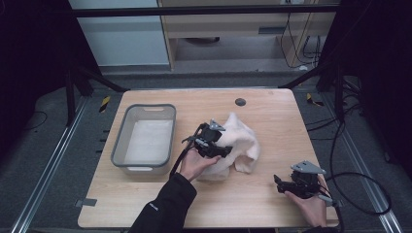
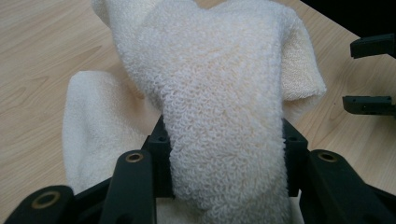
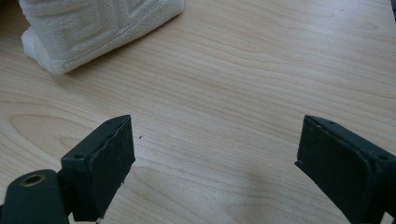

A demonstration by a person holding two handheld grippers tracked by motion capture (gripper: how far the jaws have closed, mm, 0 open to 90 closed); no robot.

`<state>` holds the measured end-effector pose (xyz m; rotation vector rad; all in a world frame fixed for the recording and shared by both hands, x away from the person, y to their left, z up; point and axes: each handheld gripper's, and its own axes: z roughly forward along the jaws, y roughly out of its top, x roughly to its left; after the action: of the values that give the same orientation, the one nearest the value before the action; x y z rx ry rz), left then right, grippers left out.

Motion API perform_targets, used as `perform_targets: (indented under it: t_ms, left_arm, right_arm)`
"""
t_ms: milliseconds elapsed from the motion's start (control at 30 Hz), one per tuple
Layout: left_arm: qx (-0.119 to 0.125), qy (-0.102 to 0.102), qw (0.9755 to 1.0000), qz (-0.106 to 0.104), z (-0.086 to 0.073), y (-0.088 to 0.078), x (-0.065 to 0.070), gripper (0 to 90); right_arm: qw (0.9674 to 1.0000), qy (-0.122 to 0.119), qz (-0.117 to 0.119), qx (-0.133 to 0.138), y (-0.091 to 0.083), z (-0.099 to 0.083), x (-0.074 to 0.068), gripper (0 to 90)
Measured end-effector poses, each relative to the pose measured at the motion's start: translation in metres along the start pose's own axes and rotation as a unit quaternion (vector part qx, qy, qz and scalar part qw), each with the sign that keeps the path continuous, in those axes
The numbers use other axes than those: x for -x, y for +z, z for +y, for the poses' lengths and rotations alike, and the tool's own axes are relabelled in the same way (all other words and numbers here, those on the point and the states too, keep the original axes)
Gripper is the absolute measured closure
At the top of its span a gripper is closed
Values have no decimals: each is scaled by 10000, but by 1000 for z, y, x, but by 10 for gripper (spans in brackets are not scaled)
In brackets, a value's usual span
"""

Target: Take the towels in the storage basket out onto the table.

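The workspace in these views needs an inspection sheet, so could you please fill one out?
Surface: wooden table, bare apart from the items below; dark round hole near its far edge.
Job's things: cream towel bunched mid-table; grey bin at left with pale cloth inside.
Clutter: nothing seen.
Grippers: left gripper shut on the towel; right gripper open over bare wood, holding nothing.
Cables: black cable loops off the table's right edge.
Surroundings: dark frame, floor rails, cabinets behind.

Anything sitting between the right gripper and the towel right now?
Nothing: in the right gripper view, bare wooden table runs from the open right gripper to the towel. The high view agrees.
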<state>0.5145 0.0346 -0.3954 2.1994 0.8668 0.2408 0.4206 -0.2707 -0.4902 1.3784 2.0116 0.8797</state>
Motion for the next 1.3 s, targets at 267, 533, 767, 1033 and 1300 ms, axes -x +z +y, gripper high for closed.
perform_targets:
  t_ms: [267, 533, 767, 1033, 1300]
  left_arm:
    - [-90, -1, 9999, 65, -8, 14, 0, 518]
    - [-143, 42, 9996, 239, -18, 27, -1, 490]
    - [-199, 17, 9994, 277, -24, 34, -2, 442]
    - [-116, 116, 9994, 298, -26, 29, 0, 306]
    - [91, 117, 9997, 171, -25, 9, 0, 262]
  right_arm:
    - [10000, -33, -25, 10, 0, 0, 0, 110]
    - [10000, -41, -30, 2, 0, 0, 0, 110]
    - [10000, -24, -17, -6, 0, 0, 0, 109]
    - [10000, -17, -25, -13, 0, 0, 0, 106]
    - [10000, -5, -32, -50, 0, 0, 0, 98]
